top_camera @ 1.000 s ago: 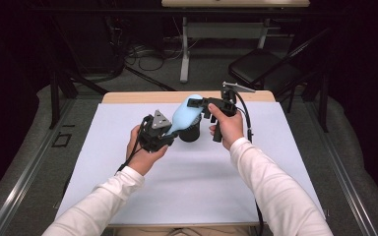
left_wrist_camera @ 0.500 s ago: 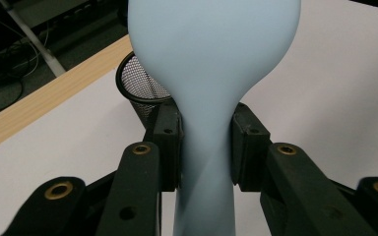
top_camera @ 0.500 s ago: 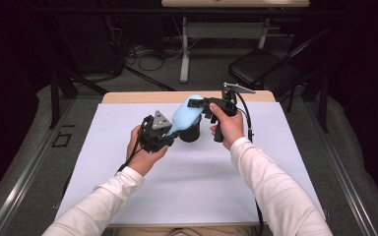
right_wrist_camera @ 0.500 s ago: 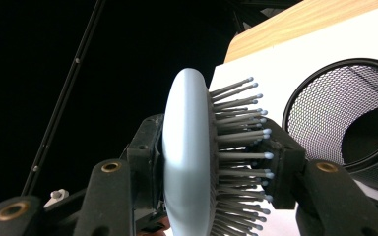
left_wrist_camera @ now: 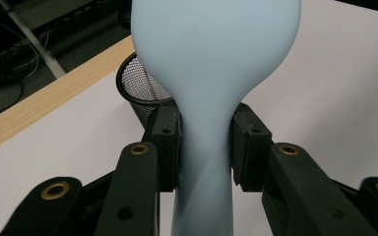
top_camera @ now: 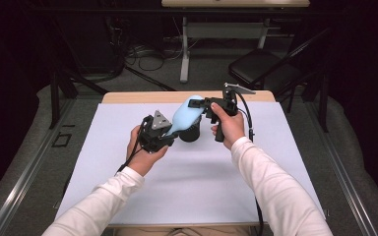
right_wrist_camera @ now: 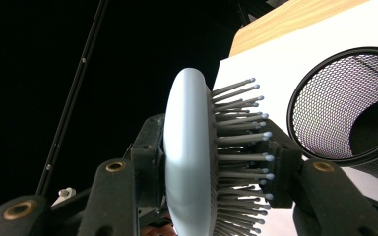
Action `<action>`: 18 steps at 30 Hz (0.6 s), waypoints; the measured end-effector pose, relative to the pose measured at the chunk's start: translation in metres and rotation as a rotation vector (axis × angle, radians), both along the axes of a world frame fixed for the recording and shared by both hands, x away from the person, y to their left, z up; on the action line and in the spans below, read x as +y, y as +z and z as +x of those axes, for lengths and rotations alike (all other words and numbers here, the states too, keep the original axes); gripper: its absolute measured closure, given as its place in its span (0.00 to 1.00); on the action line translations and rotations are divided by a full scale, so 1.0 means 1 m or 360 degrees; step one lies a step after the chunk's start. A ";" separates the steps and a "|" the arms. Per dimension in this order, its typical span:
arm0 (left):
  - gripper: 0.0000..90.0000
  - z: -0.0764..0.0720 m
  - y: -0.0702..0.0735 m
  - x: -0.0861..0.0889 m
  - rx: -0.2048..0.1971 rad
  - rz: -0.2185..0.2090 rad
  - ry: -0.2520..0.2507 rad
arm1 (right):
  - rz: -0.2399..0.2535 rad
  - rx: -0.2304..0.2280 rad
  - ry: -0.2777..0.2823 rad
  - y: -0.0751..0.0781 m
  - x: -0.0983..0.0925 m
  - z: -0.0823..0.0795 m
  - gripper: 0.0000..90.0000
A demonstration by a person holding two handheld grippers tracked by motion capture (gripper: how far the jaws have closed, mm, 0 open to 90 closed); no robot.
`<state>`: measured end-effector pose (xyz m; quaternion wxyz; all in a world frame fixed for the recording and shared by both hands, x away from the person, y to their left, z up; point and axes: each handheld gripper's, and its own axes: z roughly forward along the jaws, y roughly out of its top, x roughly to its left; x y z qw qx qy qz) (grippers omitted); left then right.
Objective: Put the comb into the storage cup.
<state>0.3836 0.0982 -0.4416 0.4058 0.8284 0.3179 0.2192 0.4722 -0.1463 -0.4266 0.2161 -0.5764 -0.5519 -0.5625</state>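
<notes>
A light blue hairbrush (top_camera: 183,117) hangs over a black mesh cup (top_camera: 191,133) at the back middle of the table. My left gripper (top_camera: 170,135) is shut on its handle; in the left gripper view the pads squeeze the narrow neck of the hairbrush (left_wrist_camera: 211,64) with the mesh cup (left_wrist_camera: 140,86) behind. My right gripper (top_camera: 197,104) comes in from the right and has just been closing on the brush head. In the right gripper view one pad presses the smooth back of the hairbrush (right_wrist_camera: 189,147) and the other the bristle tips, with the mesh cup (right_wrist_camera: 344,108) at the right.
A white sheet (top_camera: 192,187) covers the table, with a wooden strip (top_camera: 128,97) along the far edge. Beyond the table stand a dark chair (top_camera: 261,69) and a desk frame, with cables on the floor.
</notes>
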 end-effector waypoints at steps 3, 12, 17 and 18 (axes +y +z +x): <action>0.75 0.000 0.001 0.001 -0.0008 -0.0003 0.0001 | 0.0007 0.0004 -0.0001 0.000 0.000 0.000 0.58; 0.71 0.000 0.002 0.002 -0.0014 -0.0033 0.0003 | -0.0001 0.0002 -0.0008 0.000 -0.001 0.001 0.59; 0.66 0.000 0.002 0.003 -0.0013 -0.0065 0.0011 | 0.0005 0.0000 -0.0005 0.000 -0.002 0.001 0.59; 0.65 0.000 0.002 0.004 -0.0007 -0.0062 0.0009 | 0.0005 0.0002 -0.0010 0.001 -0.002 0.001 0.59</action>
